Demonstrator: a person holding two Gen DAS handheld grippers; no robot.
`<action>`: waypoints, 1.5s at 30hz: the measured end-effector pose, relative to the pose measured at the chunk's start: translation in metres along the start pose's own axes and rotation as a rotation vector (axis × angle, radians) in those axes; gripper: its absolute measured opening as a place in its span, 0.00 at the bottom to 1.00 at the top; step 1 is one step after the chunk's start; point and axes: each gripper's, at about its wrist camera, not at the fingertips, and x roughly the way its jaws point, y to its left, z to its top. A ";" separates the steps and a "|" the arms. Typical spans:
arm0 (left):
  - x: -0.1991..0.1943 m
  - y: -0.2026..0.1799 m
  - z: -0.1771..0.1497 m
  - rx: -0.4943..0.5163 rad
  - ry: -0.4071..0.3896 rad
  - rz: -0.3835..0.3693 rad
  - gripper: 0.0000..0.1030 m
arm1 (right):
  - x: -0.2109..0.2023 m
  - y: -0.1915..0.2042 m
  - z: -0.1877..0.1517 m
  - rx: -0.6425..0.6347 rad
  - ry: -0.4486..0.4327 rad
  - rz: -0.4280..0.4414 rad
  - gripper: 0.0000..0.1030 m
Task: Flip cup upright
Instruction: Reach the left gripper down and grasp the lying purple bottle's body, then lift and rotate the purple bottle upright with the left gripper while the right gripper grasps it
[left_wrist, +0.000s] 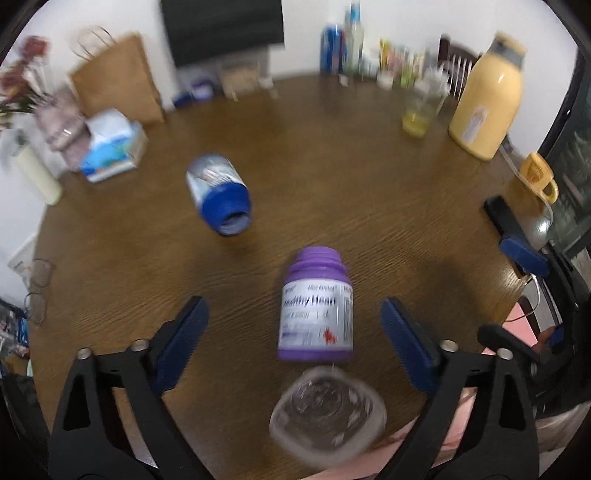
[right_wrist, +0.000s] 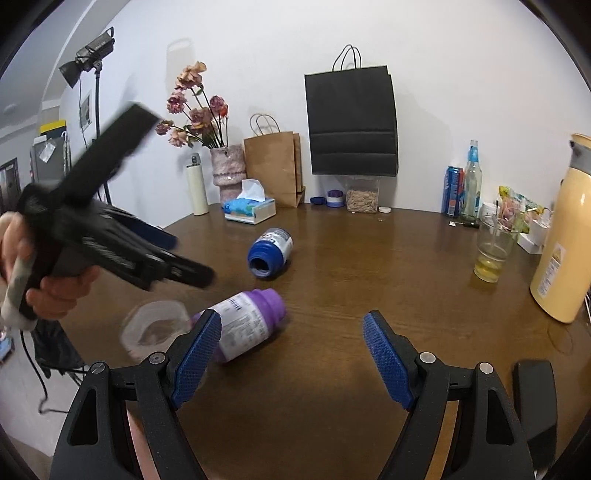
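Observation:
A clear plastic cup (left_wrist: 327, 415) lies tipped on the brown table near its front edge, blurred; it also shows in the right wrist view (right_wrist: 155, 328). My left gripper (left_wrist: 295, 343) is open and empty, its fingers either side of a lying purple bottle (left_wrist: 317, 314) just beyond the cup. In the right wrist view the left gripper (right_wrist: 184, 254) hovers above and left of the cup. My right gripper (right_wrist: 291, 356) is open and empty over the table's front, right of the purple bottle (right_wrist: 247, 325).
A blue-capped bottle (left_wrist: 219, 194) lies on its side mid-table (right_wrist: 271, 251). A yellow thermos (right_wrist: 563, 236), a glass with yellow liquid (right_wrist: 493, 249), cans, bottles, paper bags, a tissue box (right_wrist: 249, 208) and a flower vase line the back and sides.

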 end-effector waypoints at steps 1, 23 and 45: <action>0.011 -0.002 0.006 0.018 0.043 -0.015 0.84 | 0.007 -0.005 0.002 0.002 0.008 0.002 0.81; 0.116 0.019 0.030 0.042 0.333 -0.099 0.59 | 0.102 -0.055 0.020 0.101 0.139 0.072 0.81; -0.054 0.112 -0.003 -0.006 -0.434 0.037 0.58 | 0.133 0.100 0.171 -0.058 0.215 0.576 0.81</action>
